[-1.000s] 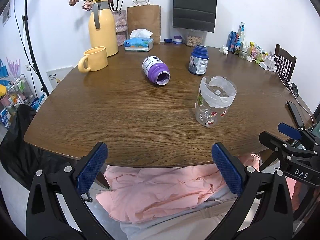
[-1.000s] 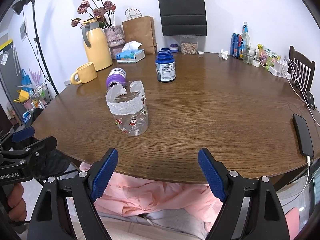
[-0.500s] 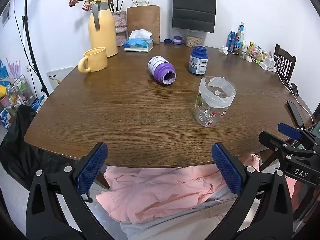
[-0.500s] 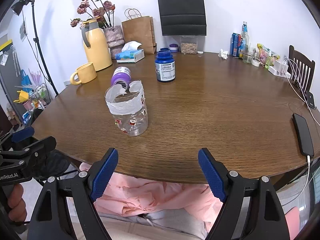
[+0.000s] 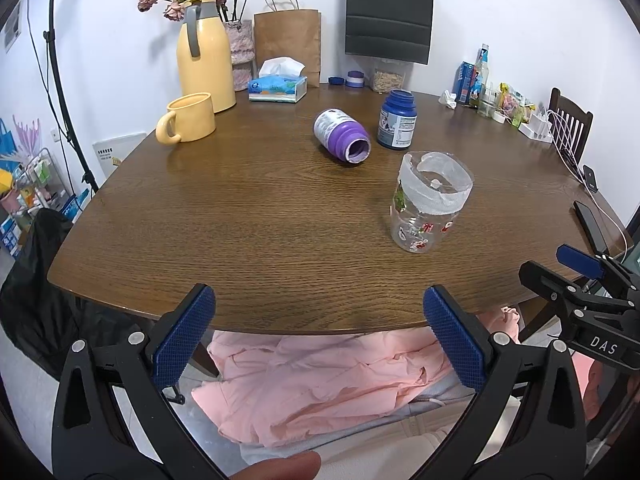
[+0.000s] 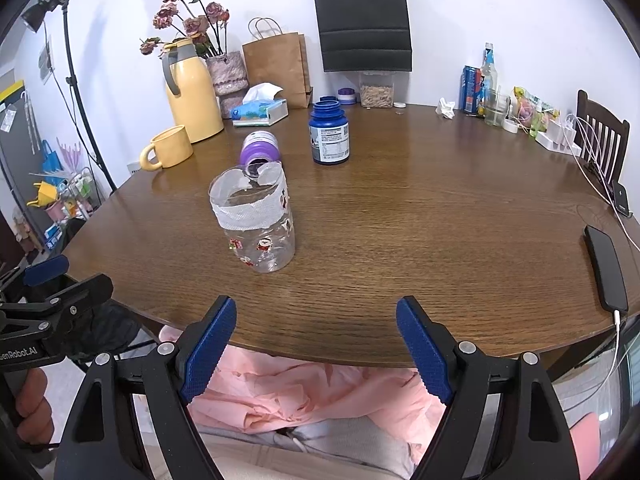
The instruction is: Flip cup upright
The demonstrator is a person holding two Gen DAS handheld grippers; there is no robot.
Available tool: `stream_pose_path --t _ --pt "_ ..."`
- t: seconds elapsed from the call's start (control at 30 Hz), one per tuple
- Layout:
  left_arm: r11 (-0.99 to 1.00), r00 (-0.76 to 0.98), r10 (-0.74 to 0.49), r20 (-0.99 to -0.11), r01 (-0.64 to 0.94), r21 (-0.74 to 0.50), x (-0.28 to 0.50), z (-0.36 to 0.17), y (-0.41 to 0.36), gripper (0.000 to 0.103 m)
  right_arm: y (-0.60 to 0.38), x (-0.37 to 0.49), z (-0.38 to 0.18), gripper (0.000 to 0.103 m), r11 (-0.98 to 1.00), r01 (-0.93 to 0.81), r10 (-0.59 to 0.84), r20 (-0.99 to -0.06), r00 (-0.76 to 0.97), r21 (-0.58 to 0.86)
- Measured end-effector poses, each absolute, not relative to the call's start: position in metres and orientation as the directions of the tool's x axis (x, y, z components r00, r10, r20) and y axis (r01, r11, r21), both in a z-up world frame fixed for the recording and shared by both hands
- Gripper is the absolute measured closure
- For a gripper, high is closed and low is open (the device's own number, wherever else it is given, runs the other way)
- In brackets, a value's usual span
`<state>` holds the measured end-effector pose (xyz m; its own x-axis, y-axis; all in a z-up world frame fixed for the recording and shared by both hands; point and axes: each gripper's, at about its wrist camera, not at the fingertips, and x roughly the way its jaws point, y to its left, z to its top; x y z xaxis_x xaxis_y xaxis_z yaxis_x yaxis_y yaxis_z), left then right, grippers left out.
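Note:
A purple cup (image 5: 340,136) with a white label lies on its side mid-table, its open mouth facing me and to the right. In the right wrist view the purple cup (image 6: 260,149) shows partly behind a clear plastic jar. My left gripper (image 5: 318,334) is open and hangs at the near table edge, well short of the cup. My right gripper (image 6: 316,344) is also open at the near edge, empty. Each gripper shows at the side of the other's view: the right gripper (image 5: 580,280) and the left gripper (image 6: 52,280).
A clear jar (image 5: 430,204) with a white taped rim stands upright at near right. A blue bottle (image 5: 397,125) stands just right of the cup. A yellow mug (image 5: 188,118), yellow flask (image 5: 206,52), tissue box (image 5: 278,86) and bags sit at the back. A phone (image 6: 606,268) lies at the right edge.
The purple cup has rolled a little to the right, toward the blue bottle. Both grippers have stayed open and in place.

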<state>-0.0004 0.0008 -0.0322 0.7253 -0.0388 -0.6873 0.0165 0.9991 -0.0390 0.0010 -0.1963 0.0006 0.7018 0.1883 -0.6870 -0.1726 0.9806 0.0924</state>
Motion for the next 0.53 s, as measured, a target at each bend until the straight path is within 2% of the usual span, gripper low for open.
stream_pose_path --t 0.53 --pt "1.000 0.726 -0.028 -0.687 0.010 -0.030 -0.0016 -0.0332 -0.0010 0.000 -0.1975 -0.0009 0.0032 0.017 0.981 -0.172 0.189 -0.681 0.707 0.093"
